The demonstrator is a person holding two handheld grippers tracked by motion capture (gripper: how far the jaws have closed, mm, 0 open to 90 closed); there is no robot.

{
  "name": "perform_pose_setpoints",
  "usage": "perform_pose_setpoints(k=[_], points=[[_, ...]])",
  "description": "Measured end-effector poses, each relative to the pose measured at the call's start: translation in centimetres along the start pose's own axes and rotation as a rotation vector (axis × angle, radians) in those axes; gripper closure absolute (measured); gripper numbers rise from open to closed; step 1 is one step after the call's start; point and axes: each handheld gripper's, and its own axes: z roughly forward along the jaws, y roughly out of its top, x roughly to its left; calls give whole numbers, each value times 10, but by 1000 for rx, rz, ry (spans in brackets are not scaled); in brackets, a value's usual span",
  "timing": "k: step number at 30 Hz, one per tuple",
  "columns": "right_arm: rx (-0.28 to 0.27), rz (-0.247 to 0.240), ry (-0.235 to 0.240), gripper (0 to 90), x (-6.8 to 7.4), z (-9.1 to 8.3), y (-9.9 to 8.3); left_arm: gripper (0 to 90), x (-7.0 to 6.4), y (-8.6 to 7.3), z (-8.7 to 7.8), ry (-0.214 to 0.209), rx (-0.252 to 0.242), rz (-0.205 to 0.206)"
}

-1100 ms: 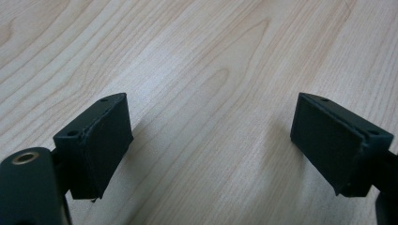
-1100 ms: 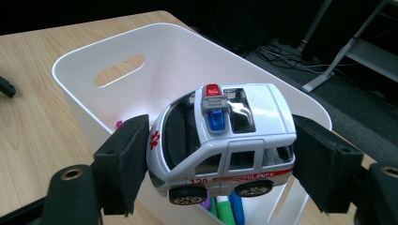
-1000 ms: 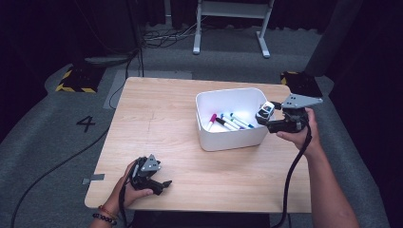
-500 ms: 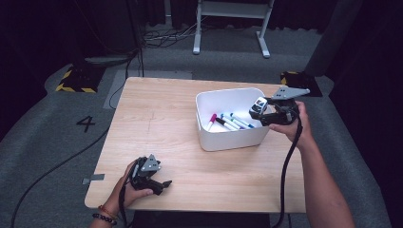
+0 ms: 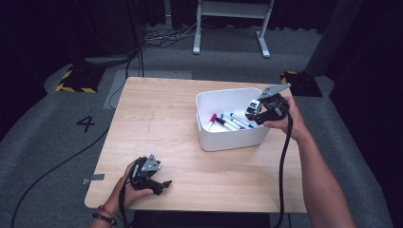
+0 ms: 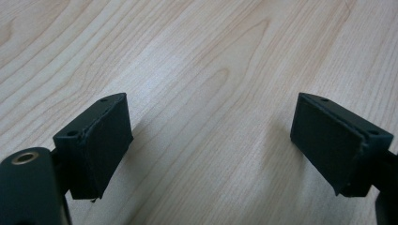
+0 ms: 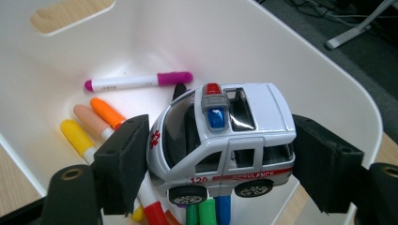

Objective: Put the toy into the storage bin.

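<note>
On the near edge of the worktop (image 5: 157,118), well apart from the white bin (image 5: 223,137), the left gripper (image 5: 161,184) rests in the person's hand. In the left gripper view its fingers (image 6: 101,140) stand wide apart with nothing but bare wood between them.

Farther off, the right gripper (image 7: 218,159) hangs over the bin's right-hand rim, with its fingers (image 7: 123,159) clamped on one toy ambulance (image 7: 225,140). The toy is held front and rear, bumper to bumper, and hangs above the inside of the bin, just over the markers (image 7: 94,126) on the bin's floor.

I judge the ambulance to be light and rigid, a hard shell of plastic or thin metal with a glossy, fairly slippery finish. The wheels probably roll, so it may creep once set down on the loose pens. The roof light bar and the window frames look like the fragile parts. The flat ends, where the fingers now sit, or the straight door panels, seem the safest places to take hold; the rounded roof would likely slip.

Counted: one ambulance, one bin, two grippers. In the right gripper view, inside the bin, I see a magenta-capped marker, a yellow one, a peach one, an orange one, a red one, two green tips and a blue one, about eight; more may lie hidden beneath the toy.
</note>
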Motion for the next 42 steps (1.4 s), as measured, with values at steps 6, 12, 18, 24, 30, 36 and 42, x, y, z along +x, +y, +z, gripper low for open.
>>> perform_pose_setpoints(k=[6, 12, 18, 24, 30, 36, 42], points=[[88, -69, 13, 253, -7, 10, -2, 131, 0, 0, 0, 0, 0, 0], [172, -132, 19, 253, -8, 18, -2, 131, 0, 0, 0, 0, 0, 0], [273, -169, 14, 252, -7, 22, -2, 131, 0, 0, 0, 0, 0, 0], [310, -181, -14, 252, -12, 18, -4, 131, 0, 0, 0, 1, -1, 0], [318, -213, -25, 252, -14, 15, -5, 131, 0, 0, 0, 0, 0, 0], [338, -252, -60, 252, -11, 16, -2, 131, 0, 0, 0, 0, 0, 0], [318, -237, -44, 249, -13, 16, -4, 131, 0, 0, 0, 0, 0, 0]])
